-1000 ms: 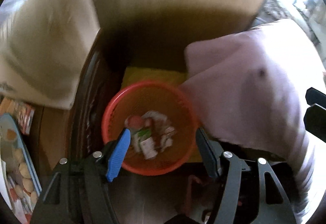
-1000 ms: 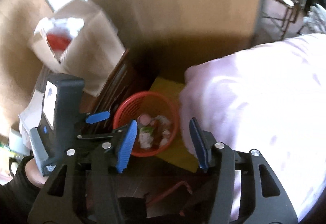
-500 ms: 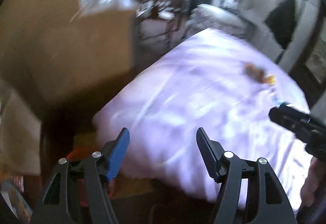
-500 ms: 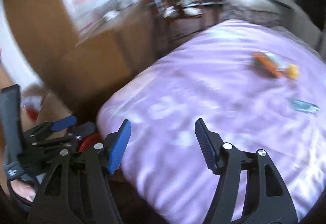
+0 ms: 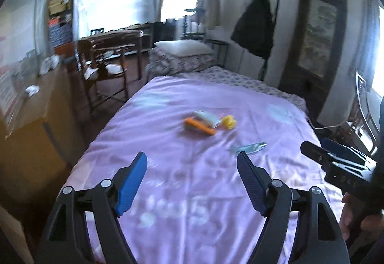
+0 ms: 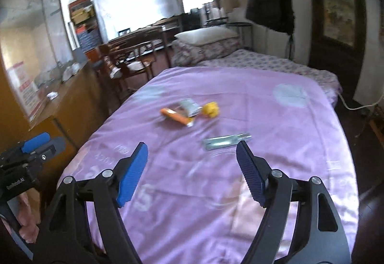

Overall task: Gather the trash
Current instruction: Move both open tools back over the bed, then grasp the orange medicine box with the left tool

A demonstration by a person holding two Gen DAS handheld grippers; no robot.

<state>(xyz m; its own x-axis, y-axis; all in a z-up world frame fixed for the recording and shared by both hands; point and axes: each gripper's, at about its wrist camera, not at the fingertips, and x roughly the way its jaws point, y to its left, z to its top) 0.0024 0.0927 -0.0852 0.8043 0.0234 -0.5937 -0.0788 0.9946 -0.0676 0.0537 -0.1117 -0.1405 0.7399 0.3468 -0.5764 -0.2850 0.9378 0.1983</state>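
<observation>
Trash lies on the pink bedspread [image 5: 182, 192] [image 6: 276, 134]: an orange wrapper [image 5: 199, 126] [image 6: 176, 116], a grey packet [image 5: 207, 118] [image 6: 190, 107], a crumpled yellow piece [image 5: 228, 121] [image 6: 210, 109] and a flat silvery wrapper [image 5: 249, 147] [image 6: 226, 141]. My left gripper [image 5: 192, 165] hangs over the near end of the bed, its jaws opening with nothing between them. My right gripper [image 6: 191, 156] is likewise opening and empty, its right fingertip close to the silvery wrapper in the picture. Each gripper shows at the edge of the other's view [image 5: 336, 163] [image 6: 26, 156]. The red bin is out of sight.
A wooden cabinet [image 5: 31, 144] [image 6: 69, 105] runs along the bed's left side. Chairs and a desk [image 5: 110, 57] [image 6: 134, 52] stand beyond it. Pillows [image 5: 182, 52] [image 6: 206, 43] lie at the head. A dark coat [image 5: 256, 28] hangs on the far wall.
Both grippers swung up and away from the red bin on the floor and now face along the bed. Their jaws have spread wider. The bin has left both views.
</observation>
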